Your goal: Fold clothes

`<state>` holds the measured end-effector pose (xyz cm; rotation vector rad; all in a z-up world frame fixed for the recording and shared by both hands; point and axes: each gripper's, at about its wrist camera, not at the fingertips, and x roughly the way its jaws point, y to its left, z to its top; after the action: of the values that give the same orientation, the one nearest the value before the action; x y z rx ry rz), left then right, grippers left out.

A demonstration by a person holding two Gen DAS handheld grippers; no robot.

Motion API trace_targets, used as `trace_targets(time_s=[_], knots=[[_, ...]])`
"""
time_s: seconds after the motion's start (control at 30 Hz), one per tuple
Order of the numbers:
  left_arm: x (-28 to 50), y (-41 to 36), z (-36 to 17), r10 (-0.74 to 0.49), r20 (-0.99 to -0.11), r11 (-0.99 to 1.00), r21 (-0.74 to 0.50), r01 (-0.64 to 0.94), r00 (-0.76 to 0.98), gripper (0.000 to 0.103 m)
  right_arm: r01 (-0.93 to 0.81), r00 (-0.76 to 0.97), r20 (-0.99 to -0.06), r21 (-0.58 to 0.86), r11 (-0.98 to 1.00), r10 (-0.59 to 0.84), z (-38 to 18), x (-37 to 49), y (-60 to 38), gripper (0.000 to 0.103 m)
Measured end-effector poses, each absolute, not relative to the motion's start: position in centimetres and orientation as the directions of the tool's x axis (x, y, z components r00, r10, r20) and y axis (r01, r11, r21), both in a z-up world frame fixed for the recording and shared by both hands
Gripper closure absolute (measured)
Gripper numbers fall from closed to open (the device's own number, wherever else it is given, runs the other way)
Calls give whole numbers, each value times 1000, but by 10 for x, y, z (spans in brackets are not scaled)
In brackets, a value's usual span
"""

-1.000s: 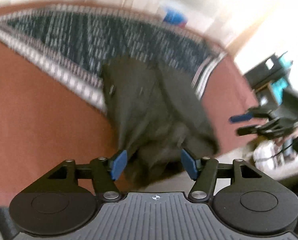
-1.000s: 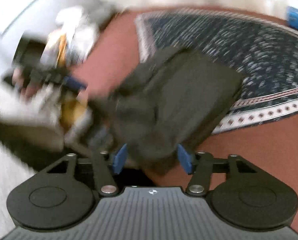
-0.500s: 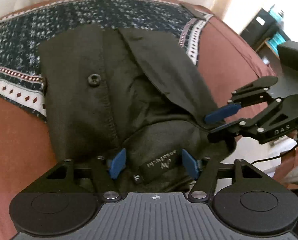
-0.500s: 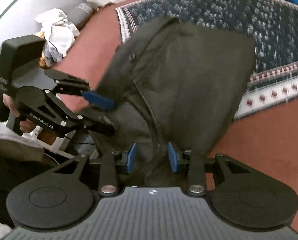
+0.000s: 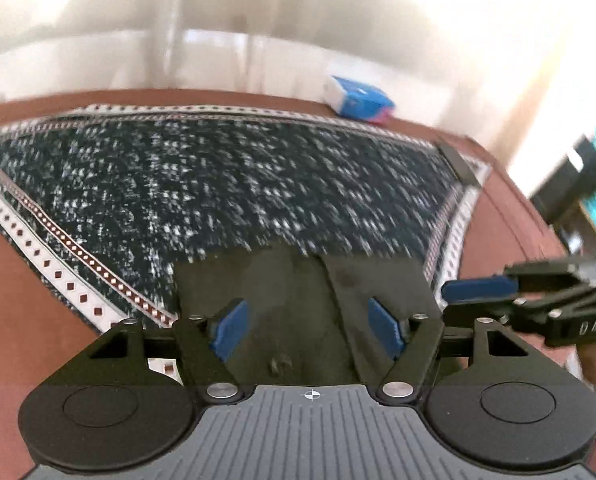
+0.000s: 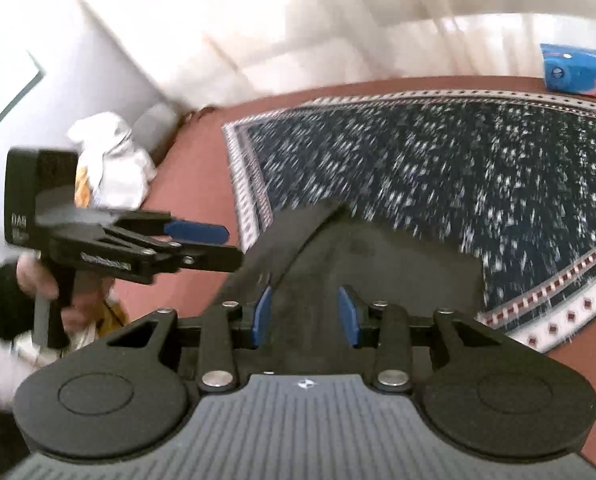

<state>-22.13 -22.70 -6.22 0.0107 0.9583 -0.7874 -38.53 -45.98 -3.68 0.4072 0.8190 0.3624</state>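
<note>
Dark garment [image 5: 298, 300] lies between parted jaws of both grippers.

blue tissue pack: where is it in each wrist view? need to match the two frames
Left wrist: the tissue pack is upper centre-right, on the brown surface just past the far border of the rug.
Right wrist: the tissue pack is at the far upper right, again just past the rug's far border.
Shared landmark: the dark garment lying on the rug's near part, right ahead of the jaws in both views.
</note>
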Motion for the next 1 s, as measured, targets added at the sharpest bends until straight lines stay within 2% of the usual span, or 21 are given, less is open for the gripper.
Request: trace_targets(time_s=[0.17, 0.33, 0.5, 0.6, 0.67, 0.8, 0.87, 0.93, 1.0], knots=[[-206, -205, -70, -572, -753, 755, -327, 569, 327, 25, -45, 651, -596, 588, 807, 470, -55, -331, -460, 64], [-190, -179, -81, -553, -767, 794, -368, 483, 326, 25, 6, 581, -630, 636, 772, 515, -84, -290, -447, 82], [-175, -169, -87, -555, -768, 803, -393, 447, 321, 25, 21, 526, -673, 621, 783, 520, -99, -270, -431, 83], [-173, -170, -87, -558, -768, 798, -393, 457, 314, 25, 24, 506, -655, 661, 750, 561, -102, -266, -431, 103], [-171, -170, -88, -561, -770, 794, -397, 460, 304, 25, 13, 523, -621, 691, 723, 585, -96, -271, -437, 103], [-174, -173, -91, -569, -776, 779, -404, 479, 272, 25, 38, 549, -622, 686, 726, 559, -92, -281, -449, 102], [-180, -176, -90, -574, -779, 766, -403, 501, 252, 25, 63, 548, -634, 682, 729, 546, -96, -281, -450, 97], [-188, -180, -87, -584, -781, 740, -400, 541, 221, 25, 84, 539, -649, 675, 733, 536, -102, -281, -446, 85], [-199, -184, -83, -595, -782, 707, -400, 583, 186, 25, 85, 533, -642, 689, 720, 551, -106, -281, -441, 84]])
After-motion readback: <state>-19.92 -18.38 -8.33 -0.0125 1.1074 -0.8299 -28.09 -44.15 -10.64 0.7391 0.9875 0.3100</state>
